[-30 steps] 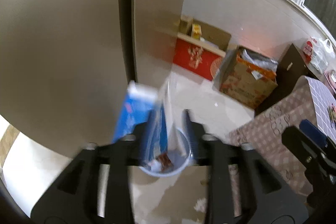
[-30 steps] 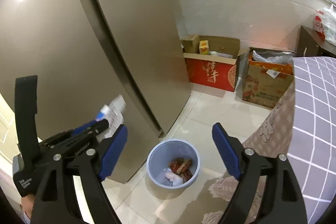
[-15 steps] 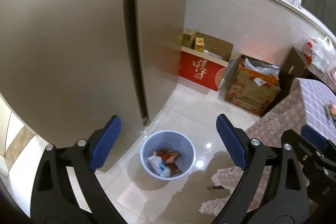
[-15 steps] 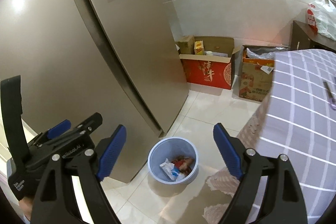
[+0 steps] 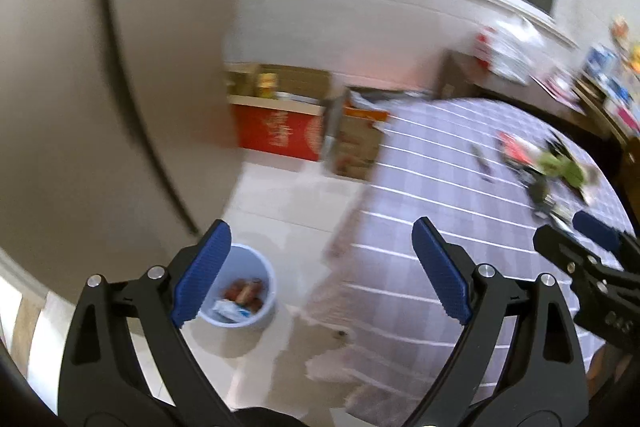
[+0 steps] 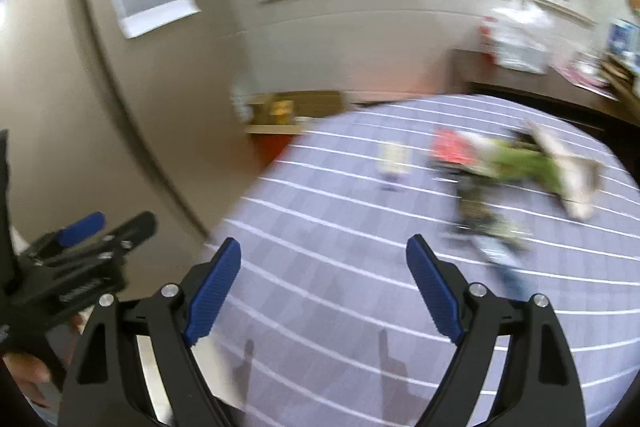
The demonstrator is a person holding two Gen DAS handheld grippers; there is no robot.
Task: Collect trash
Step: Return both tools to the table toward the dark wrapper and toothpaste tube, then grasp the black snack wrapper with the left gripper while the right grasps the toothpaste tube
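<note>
Left gripper (image 5: 320,267) spread wide, holding nothing; right gripper (image 6: 323,285) likewise, poised over the checked table (image 6: 360,247), probably lining up the next pick. Bin (image 5: 240,287) sits on the floor by the fridge (image 5: 80,87), within drop reach. Remaining trash (image 6: 516,167) lies mid-table, far side. Labels too blurred to read.

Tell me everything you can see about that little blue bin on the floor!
The trash bin is a small round bucket, pale blue, and looks like plastic. It stands upright and open-topped on the pale tiled floor, between the tall beige fridge and the hanging edge of the checked tablecloth. Inside lie reddish-brown wrappers and a white-and-blue packet. Nothing grips it; the left gripper is open above it, one finger partly hiding its rim.
</note>
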